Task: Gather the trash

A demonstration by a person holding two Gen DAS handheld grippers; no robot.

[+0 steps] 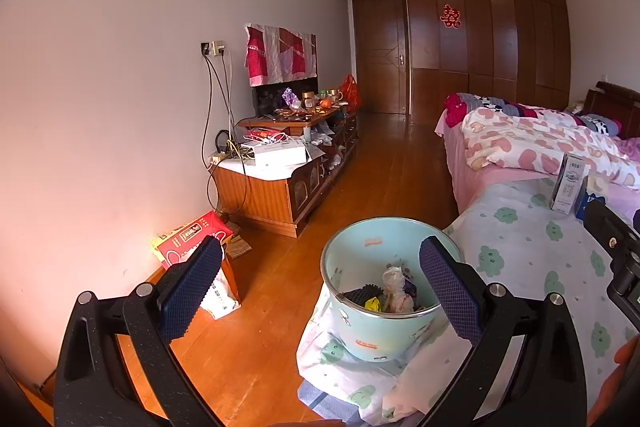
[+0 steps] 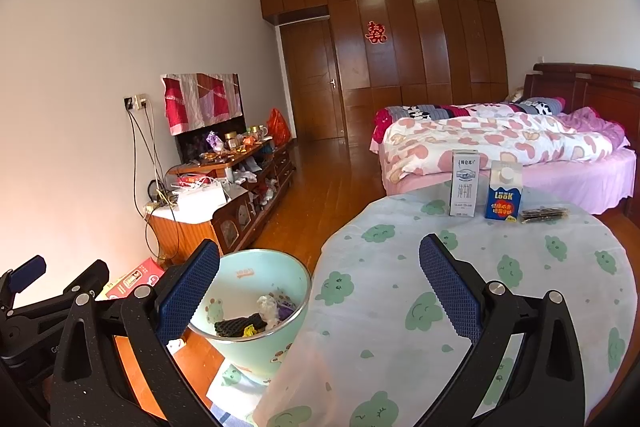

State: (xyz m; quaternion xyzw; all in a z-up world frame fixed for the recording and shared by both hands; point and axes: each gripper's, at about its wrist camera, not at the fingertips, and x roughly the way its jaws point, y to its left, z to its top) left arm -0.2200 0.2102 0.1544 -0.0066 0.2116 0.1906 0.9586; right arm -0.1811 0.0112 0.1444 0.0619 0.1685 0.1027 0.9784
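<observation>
both grippers empty, jaws wide: left gripper (image 1: 320,291) over the bin (image 1: 384,331) beside the table (image 2: 460,307), right gripper (image 2: 320,291) facing the far edge, where milk carton (image 2: 464,183), blue carton (image 2: 504,193) and dark wrapper (image 2: 544,215) wait. next, probably a long reach across.

Table (image 2: 400,267) edge hides part of the bin (image 2: 280,351)

Bin (image 2: 256,307) left of table (image 2: 480,287); cartons (image 2: 464,183) at table's far edge.
</observation>
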